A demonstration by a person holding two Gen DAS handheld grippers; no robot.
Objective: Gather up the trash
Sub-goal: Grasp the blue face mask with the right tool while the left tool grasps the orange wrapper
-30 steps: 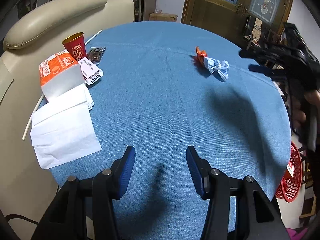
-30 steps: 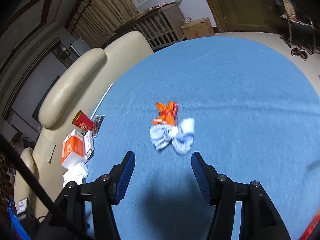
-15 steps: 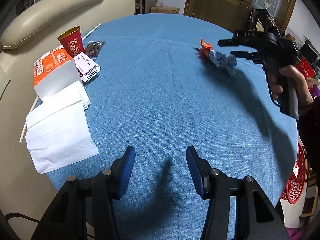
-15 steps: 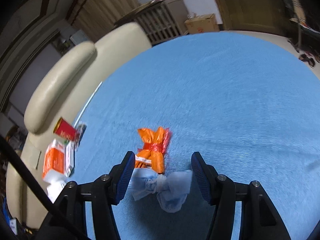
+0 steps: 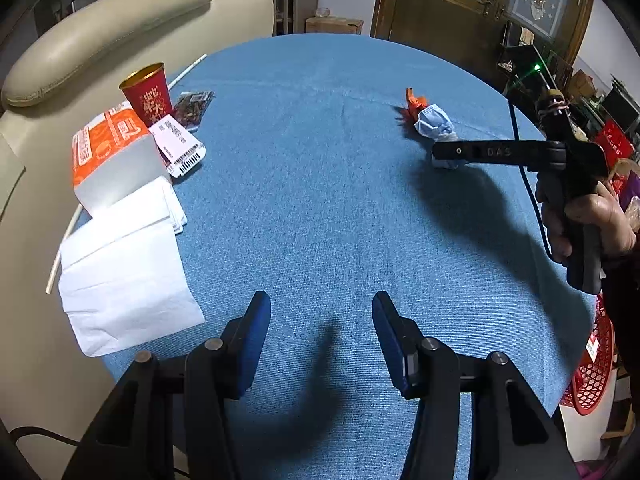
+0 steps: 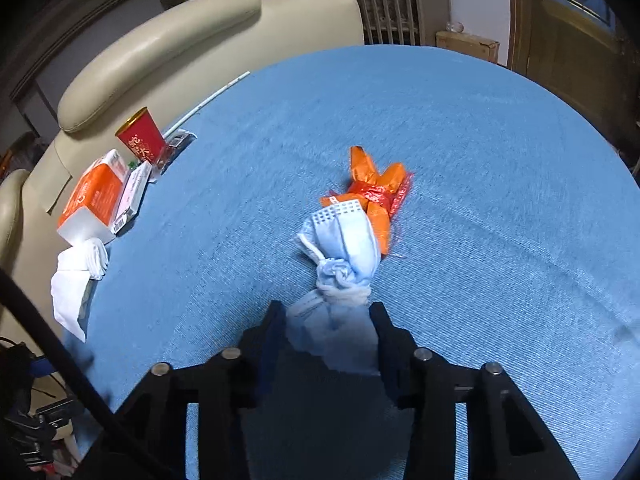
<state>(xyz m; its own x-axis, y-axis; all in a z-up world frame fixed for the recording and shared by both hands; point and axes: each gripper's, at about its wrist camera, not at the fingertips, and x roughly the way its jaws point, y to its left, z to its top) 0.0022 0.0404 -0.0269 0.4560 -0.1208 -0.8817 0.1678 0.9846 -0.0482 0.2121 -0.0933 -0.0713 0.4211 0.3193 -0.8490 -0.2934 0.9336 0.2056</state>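
Left wrist view: my left gripper hovers low over the near edge of the blue surface, jaws wide with nothing between them — parked clear of the work, I'd say. Across the surface the right gripper reaches onto the knotted blue face mask, which lies against an orange wrapper. A red basket sits beyond the surface's edge, probably the bin.

Right wrist view: jaws narrowed around the mask's near tail — pads touching or just about. Whether they grip firmly, I cannot tell.
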